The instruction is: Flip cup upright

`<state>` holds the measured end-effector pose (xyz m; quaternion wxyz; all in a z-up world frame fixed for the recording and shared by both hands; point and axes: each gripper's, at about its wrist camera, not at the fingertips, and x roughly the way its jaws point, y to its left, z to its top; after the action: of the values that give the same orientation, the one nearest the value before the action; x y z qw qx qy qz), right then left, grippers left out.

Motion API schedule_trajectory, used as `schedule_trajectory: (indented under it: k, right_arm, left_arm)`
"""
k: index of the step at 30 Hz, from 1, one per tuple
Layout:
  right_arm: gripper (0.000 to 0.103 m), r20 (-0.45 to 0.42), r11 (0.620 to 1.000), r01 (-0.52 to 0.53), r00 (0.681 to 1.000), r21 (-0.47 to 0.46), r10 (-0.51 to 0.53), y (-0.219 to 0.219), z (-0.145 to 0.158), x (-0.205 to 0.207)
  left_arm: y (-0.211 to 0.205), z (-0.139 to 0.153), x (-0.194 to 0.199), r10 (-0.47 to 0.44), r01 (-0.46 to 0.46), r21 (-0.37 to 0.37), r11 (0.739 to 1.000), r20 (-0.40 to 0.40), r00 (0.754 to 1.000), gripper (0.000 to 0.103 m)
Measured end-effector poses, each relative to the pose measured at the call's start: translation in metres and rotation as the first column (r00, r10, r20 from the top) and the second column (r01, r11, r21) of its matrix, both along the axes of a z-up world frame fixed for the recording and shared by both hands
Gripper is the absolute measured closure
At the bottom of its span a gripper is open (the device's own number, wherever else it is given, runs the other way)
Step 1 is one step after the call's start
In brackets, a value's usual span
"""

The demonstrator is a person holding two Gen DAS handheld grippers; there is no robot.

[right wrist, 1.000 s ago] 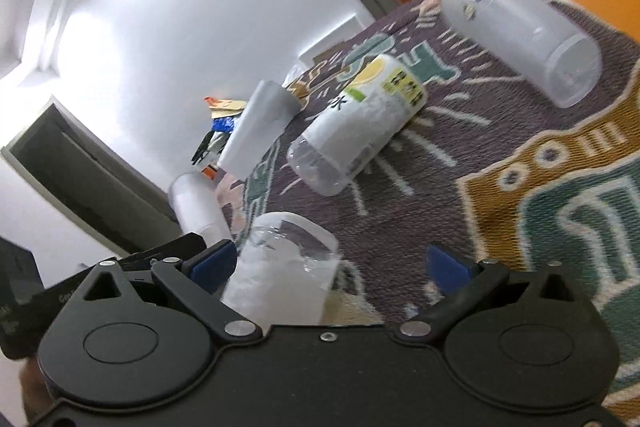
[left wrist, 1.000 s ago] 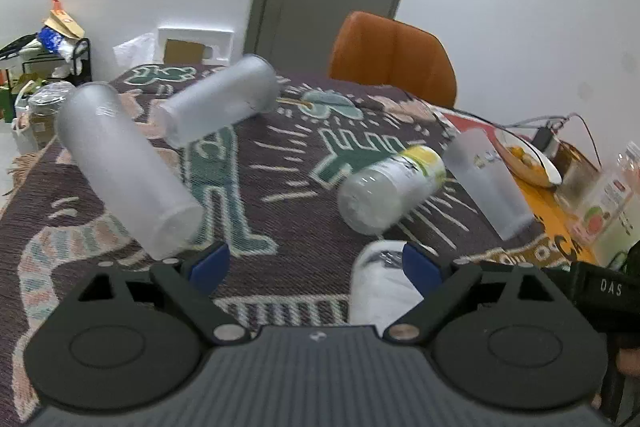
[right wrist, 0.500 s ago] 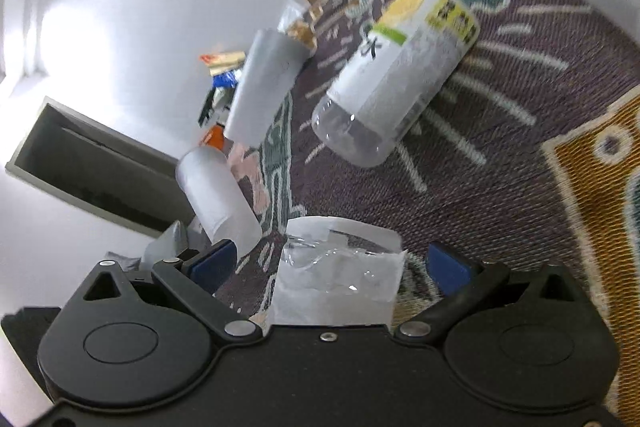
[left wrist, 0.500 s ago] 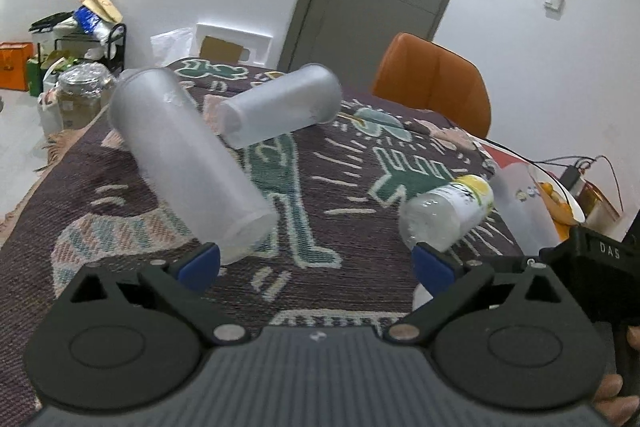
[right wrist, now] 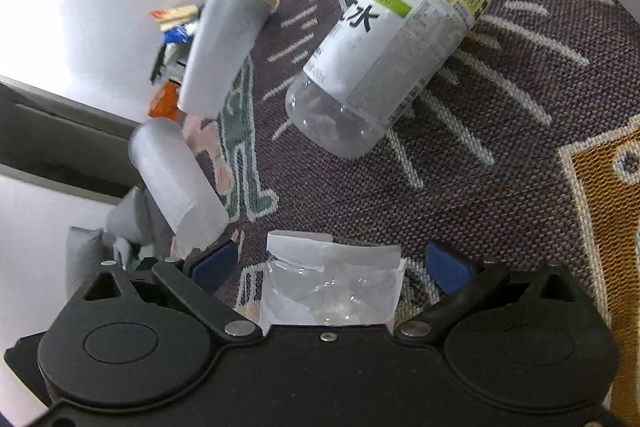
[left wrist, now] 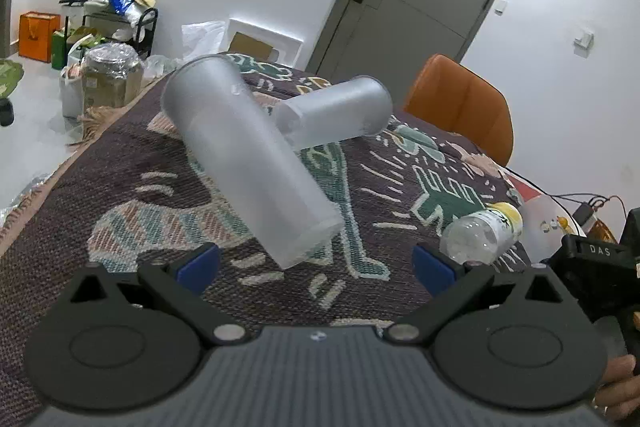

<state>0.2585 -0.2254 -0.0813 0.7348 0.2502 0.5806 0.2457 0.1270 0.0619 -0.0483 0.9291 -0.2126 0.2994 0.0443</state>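
Between the spread right gripper (right wrist: 328,269) fingers, clear cup (right wrist: 330,289), left gripper (left wrist: 314,265) open, empty.

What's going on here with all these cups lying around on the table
A person holds a gripper in each hand over a patterned tablecloth. Several containers lie on their sides: a tall frosted cup, a second frosted cup behind it, and a lemon-label bottle. The left gripper is open just in front of the tall cup, gripping nothing. The right gripper is open around a clear plastic container between its jaws, which do not touch it. Nothing stands upright yet.
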Motion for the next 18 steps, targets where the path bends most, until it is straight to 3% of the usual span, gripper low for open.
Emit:
schedule_trajectory:
  k: [6,7,8,18]
  right_arm:
    - [0.021,-0.012,0.998,0.007,1.0,-0.059,-0.008,0.011,0.003,0.002]
    - [0.036,-0.011,0.998,0.002,1.0,-0.063,-0.003,0.011,0.003,0.002]
    - [0.038,-0.015,0.998,-0.005,1.0,-0.06,0.005,0.01,0.001,0.003]
    - [0.041,0.109,0.999,0.043,0.993,0.004,-0.043,-0.011,0.002,-0.018]
  left_arm:
    - [0.008,-0.002,-0.004,0.014,-0.014,-0.02,1.0,0.004,1.0,0.002]
    - [0.008,-0.003,-0.004,0.013,-0.013,-0.021,1.0,0.003,1.0,0.002]
    - [0.008,-0.003,-0.004,0.012,-0.012,-0.024,1.0,0.002,1.0,0.002]
    - [-0.005,-0.001,-0.012,-0.027,0.027,-0.001,1.0,0.003,1.0,0.002]
